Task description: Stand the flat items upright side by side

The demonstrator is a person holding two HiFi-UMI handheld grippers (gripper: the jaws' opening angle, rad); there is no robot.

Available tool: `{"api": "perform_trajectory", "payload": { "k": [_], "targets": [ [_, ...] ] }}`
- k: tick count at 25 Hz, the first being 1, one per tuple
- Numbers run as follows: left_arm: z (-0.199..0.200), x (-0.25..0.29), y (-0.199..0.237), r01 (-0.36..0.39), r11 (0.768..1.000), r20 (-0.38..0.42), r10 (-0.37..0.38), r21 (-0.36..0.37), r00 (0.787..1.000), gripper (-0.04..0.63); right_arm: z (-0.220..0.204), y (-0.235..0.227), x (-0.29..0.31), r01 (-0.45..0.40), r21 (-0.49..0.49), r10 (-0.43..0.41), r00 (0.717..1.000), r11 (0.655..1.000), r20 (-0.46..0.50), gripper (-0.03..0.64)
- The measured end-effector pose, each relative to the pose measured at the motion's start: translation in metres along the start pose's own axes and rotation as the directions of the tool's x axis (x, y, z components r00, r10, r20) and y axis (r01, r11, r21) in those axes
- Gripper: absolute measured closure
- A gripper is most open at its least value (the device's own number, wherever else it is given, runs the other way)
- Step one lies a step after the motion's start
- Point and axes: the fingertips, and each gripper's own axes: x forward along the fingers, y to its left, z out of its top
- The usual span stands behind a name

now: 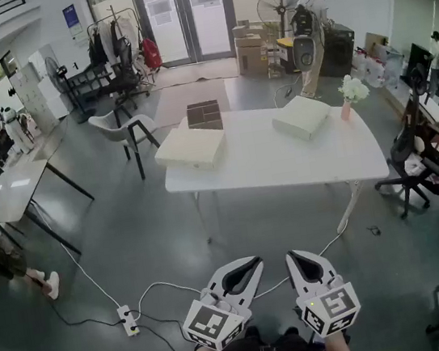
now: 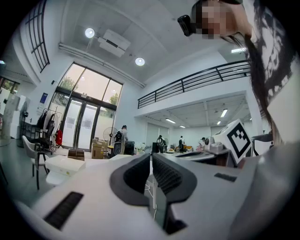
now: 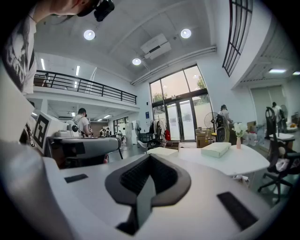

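Big open workshop space with a grey concrete floor, and the white table [image 1: 283,161] sits out in the middle, well apart from where the person stands. On it are the flat things for this job: a cream flat box [image 1: 191,147] at the near left corner, a second cream flat box [image 1: 301,116] toward the far right, and a dark brown square item [image 1: 204,116] just behind the left one (can't tell what it is, maybe a box too). All three lie flat, so nothing's been stood up yet. There's also a small vase of flowers [image 1: 352,93] at the right end, which I'd keep clear of. The left gripper [image 1: 249,266] and right gripper [image 1: 297,257] are both held low, close to the body, jaws clenched together with nothing in them. My guess on handling: those cream boxes look like stiff cardboard, wide and probably fairly light, but awkward for a two-jaw grip. I'd pinch along a thin side edge, one gripper per end, and tip it up onto a long edge. If they have loose lids, grabbing only the top could lift the lid off. Standing alone they'll likely want to topple, so set them touching each other.
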Motion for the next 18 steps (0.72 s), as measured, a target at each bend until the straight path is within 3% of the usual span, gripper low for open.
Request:
{"api": "perform_trajectory", "payload": {
  "k": [4,9,18],
  "targets": [
    [0.003,-0.010,0.009,0.007,1.000,0.001,-0.007,-0.005,1.000,0.572,0.000,0.009,0.010,0.010,0.011,-0.010,1.000,1.000,-0.003,0.618],
    [-0.002,-0.025,0.022,0.006,1.000,0.006,-0.006,-0.013,1.000,0.571,-0.003,0.014,0.016,0.046,0.092,-0.049,0.998,0.995,0.031,0.618],
    [-0.024,-0.013,0.035,0.047,0.996,-0.036,-0.050,-0.077,0.998,0.571,-0.012,-0.002,0.013,0.110,0.111,-0.107,0.994,0.988,-0.030,0.618]
  ]
}}
